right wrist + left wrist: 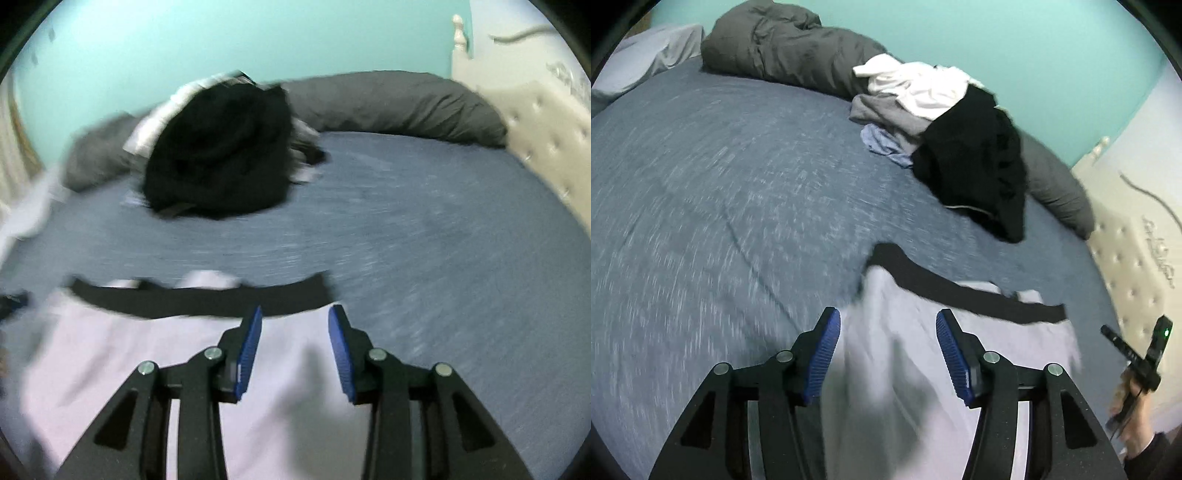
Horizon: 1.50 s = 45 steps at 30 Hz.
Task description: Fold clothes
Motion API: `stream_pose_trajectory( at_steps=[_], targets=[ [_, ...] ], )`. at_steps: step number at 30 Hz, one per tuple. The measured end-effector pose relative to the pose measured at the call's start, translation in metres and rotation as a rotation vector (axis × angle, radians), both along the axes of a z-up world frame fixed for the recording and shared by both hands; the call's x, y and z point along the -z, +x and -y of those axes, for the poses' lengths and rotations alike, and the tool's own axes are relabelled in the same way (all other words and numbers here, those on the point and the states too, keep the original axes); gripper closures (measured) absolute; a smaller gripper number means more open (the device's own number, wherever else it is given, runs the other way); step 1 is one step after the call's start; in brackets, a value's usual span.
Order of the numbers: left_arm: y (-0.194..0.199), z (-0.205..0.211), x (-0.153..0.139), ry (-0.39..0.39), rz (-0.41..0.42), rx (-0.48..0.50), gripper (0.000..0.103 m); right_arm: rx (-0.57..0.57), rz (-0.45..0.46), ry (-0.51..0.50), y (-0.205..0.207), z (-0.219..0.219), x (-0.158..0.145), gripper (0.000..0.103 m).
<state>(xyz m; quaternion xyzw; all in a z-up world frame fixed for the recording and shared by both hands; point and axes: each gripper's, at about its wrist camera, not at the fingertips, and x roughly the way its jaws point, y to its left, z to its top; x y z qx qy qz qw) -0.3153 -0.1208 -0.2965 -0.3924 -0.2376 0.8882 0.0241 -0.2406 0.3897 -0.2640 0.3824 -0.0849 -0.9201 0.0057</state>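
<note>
- Step in hand, as I judge it: one fold of the pale garment is laid down and both tools are clear of it; nothing is pinched.
- Left gripper: jaws apart, blue pads bare, poised over the pale cloth without pressing on it.
- Right gripper: jaws apart, narrower than the left, nothing between the pads; it sits above the garment's right part, near the black waistband.
- The garment lies on the near part of the bed, its black band across the far edge. Cloth is motion-blurred, so I cannot tell how neat the fold is.
- Next move, my estimate: take two edges or corners of the pale piece again and bring them over for a further fold, or set it aside and go to the pile.
- Unfolded pile sits well apart, toward the far side: white, grey, light blue and a large black piece on top.
- Surface: blue heathered sheet, soft, slightly creased.
- Room: teal wall, rolled grey duvet along the far edge, pale pillow at far left, tufted cream headboard at right.
</note>
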Motion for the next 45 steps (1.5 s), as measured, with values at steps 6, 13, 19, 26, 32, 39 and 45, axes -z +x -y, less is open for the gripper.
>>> stream_pose_trajectory(
  at_steps=[6,13,19,26,32,39,45],
  targets=[
    [0.062,-0.038,0.012,-0.029,-0.03,0.007,0.045,-0.112,0.025,-0.149,0.074,0.06,0.009,0.065],
    [0.103,-0.067,0.034,-0.067,-0.005,0.024,0.045,-0.156,0.098,-0.192,0.122,0.121,0.035,0.07],
    [0.114,-0.074,0.046,-0.084,0.012,0.05,0.042,-0.156,0.119,-0.193,0.137,0.148,0.039,0.075],
    [0.117,-0.072,0.054,-0.074,0.019,0.067,0.041,-0.173,0.147,-0.173,0.136,0.179,0.052,0.077],
    [0.116,-0.068,0.059,-0.048,0.027,0.075,0.041,-0.156,0.197,-0.13,0.128,0.196,0.079,0.077],
    [0.114,-0.063,0.062,-0.044,0.035,0.08,0.041,-0.127,0.257,-0.085,0.12,0.203,0.108,0.077],
    [0.113,-0.061,0.062,-0.042,0.043,0.08,0.041,-0.103,0.251,-0.067,0.118,0.205,0.12,0.078]
  ],
)
